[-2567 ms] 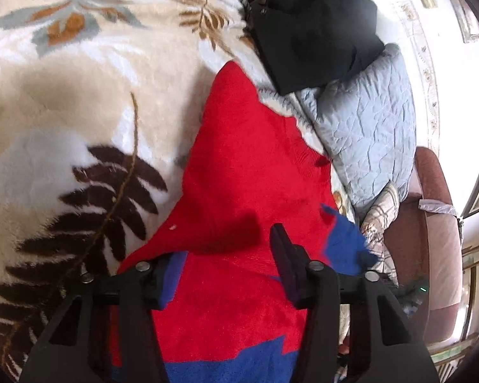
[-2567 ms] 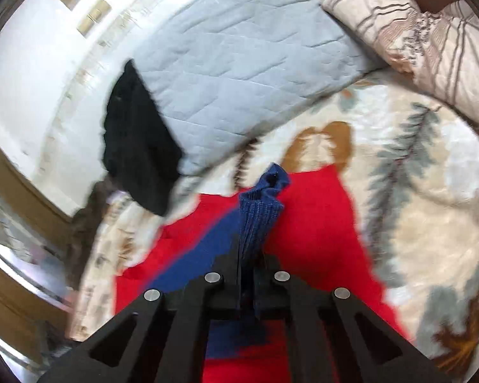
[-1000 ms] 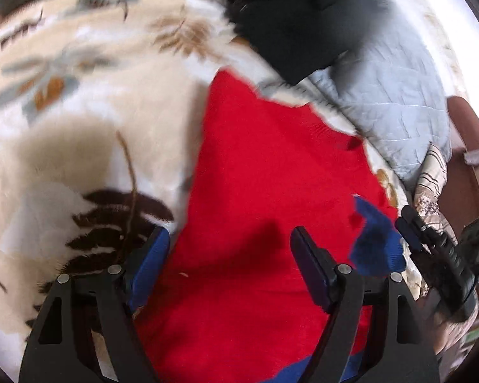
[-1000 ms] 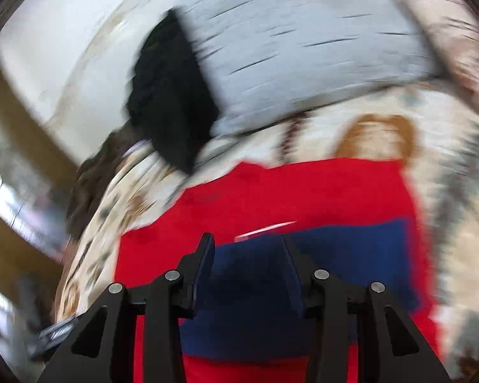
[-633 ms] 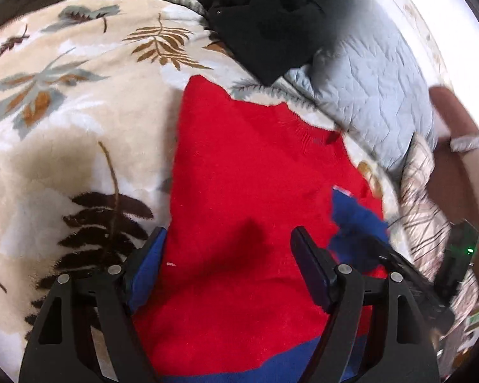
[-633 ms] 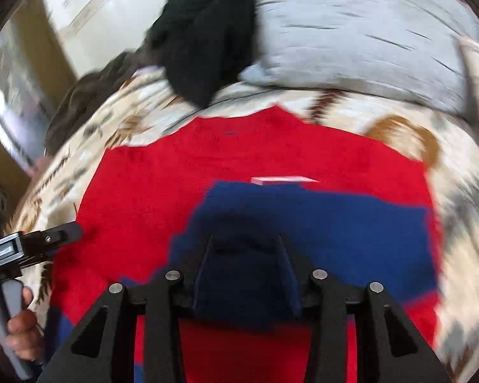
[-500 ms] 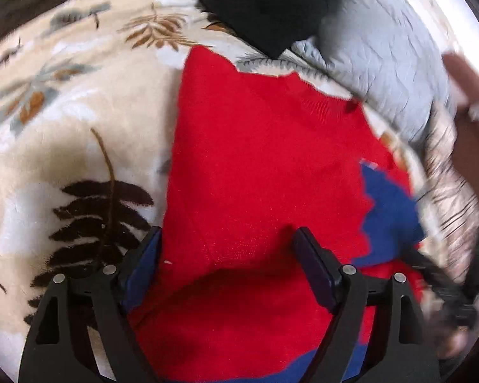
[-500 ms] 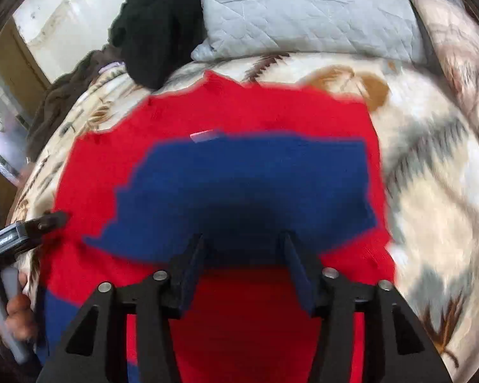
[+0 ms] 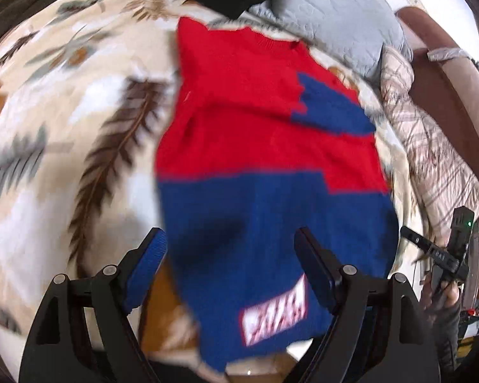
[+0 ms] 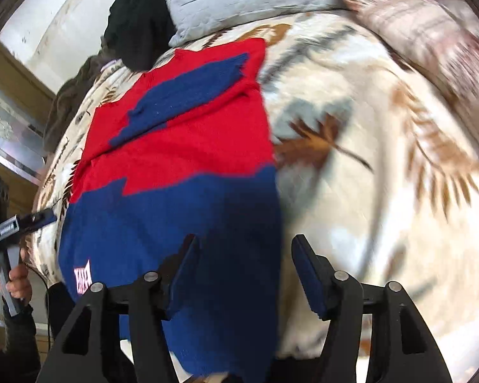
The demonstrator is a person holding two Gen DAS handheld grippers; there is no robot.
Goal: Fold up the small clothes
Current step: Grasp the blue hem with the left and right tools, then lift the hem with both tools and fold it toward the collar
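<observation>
A red and blue knit sweater [image 9: 258, 134] lies flat on a cream leaf-print blanket [image 9: 64, 127]. Its blue sleeve [image 10: 188, 86] is folded across the red chest. A white and red label [image 9: 274, 319] sits near the blue hem. My left gripper [image 9: 230, 242] hovers open over the blue lower part, with nothing pinched between its fingers. My right gripper [image 10: 246, 245] hangs over the sweater's [image 10: 175, 146] right edge near the hem. Its jaws are opening and the pads press on no cloth.
A grey quilted pillow [image 9: 335, 9] and a black garment [image 10: 134, 25] lie beyond the sweater's neck. A striped beige pillow [image 9: 431, 146] lies to the right, against a brown headboard [image 9: 447, 63]. A person's hand [image 10: 16, 281] shows at the bed's left edge.
The right gripper has let go of the blue sleeve, which now lies across the red chest, and its jaws have widened. Both grippers have drawn back towards the blue hem.
</observation>
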